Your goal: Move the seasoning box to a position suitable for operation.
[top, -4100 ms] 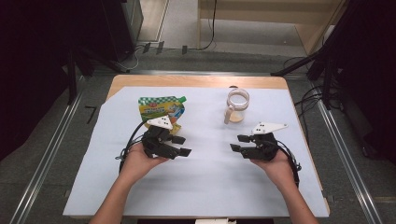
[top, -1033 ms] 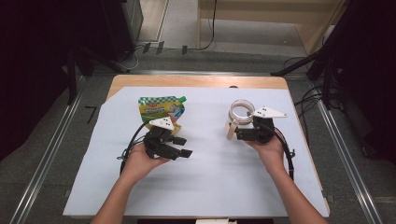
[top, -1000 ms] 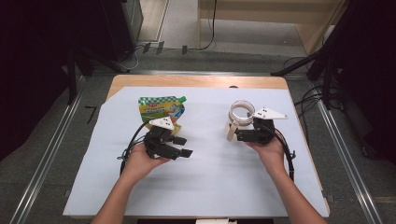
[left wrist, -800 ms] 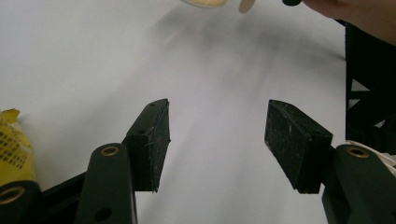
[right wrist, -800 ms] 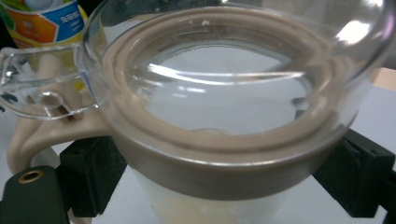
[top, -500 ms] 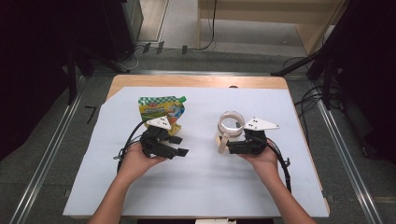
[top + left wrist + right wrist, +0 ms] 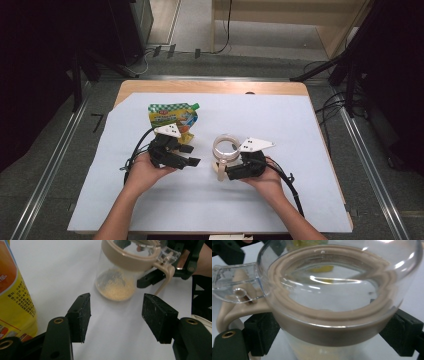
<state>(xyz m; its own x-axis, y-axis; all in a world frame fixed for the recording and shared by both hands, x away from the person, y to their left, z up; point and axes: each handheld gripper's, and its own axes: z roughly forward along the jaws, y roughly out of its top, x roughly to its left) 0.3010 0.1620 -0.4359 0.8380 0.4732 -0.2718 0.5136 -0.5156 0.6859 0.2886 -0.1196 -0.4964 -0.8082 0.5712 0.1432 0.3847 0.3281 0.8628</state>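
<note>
A clear jar with a beige lid ring and side handle stands at the middle of the mat, and my right gripper is shut on it from the right. In the right gripper view the jar sits between both black jaws of the right gripper. Beige granules lie in the bottom of the jar. My left gripper is open and holds nothing, just left of the jar; in its own view the left gripper points at the jar. A yellow-and-green spouted pouch lies behind it.
A pale blue mat covers most of the wooden table. The pouch stands close at the left of the left gripper view. Cables trail from both grippers toward the front edge.
My right gripper has closed on the jar at the back right and brought it left and nearer, to just in front of the left gripper. The left gripper has barely moved.
</note>
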